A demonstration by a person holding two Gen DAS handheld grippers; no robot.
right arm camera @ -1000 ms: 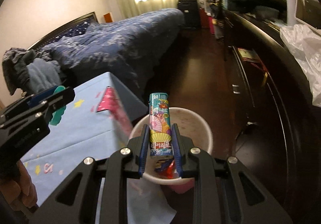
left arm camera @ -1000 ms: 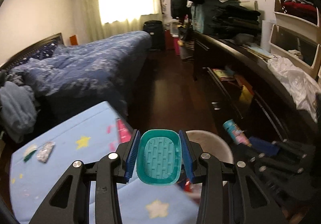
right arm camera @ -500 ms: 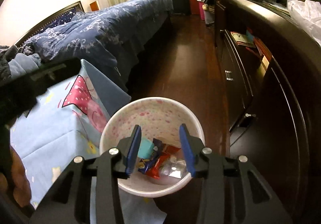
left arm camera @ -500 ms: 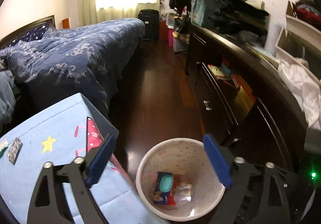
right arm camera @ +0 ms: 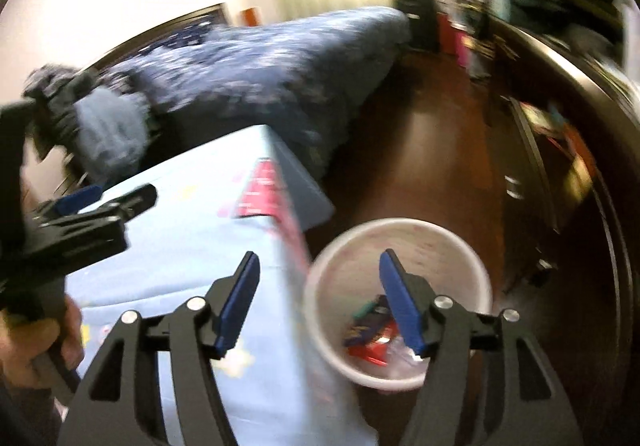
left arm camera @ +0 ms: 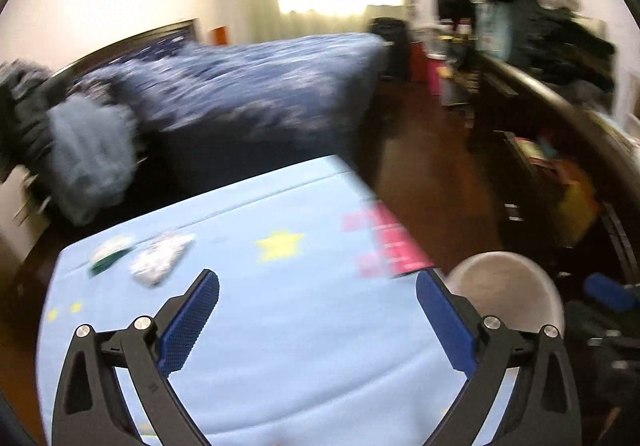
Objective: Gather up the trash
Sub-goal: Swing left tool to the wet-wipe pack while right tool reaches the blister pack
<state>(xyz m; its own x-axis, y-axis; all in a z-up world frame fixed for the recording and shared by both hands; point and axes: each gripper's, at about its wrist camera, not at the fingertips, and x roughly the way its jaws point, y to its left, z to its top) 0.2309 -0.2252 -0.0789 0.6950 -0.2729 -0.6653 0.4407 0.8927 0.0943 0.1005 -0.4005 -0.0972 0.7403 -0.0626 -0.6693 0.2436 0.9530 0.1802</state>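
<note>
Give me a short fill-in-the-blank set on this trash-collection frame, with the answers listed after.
1. The wrappers lie inside the white ____.
2. The two items left on the tablecloth lie toward its far ____ corner in the left wrist view.
3. Nothing sits between the pads of the left gripper or the right gripper; both are ____.

Answers: bin; left; empty

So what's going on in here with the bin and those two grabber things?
A person is clearing trash off a light blue tablecloth into a white bin on the floor beside it. Both grippers are empty: the left gripper hangs over the cloth, the right gripper near the bin's rim, both with jaws opening and nothing between them. Wrappers already lie in the bin. Two small scraps are left on the cloth's far corner.
</note>
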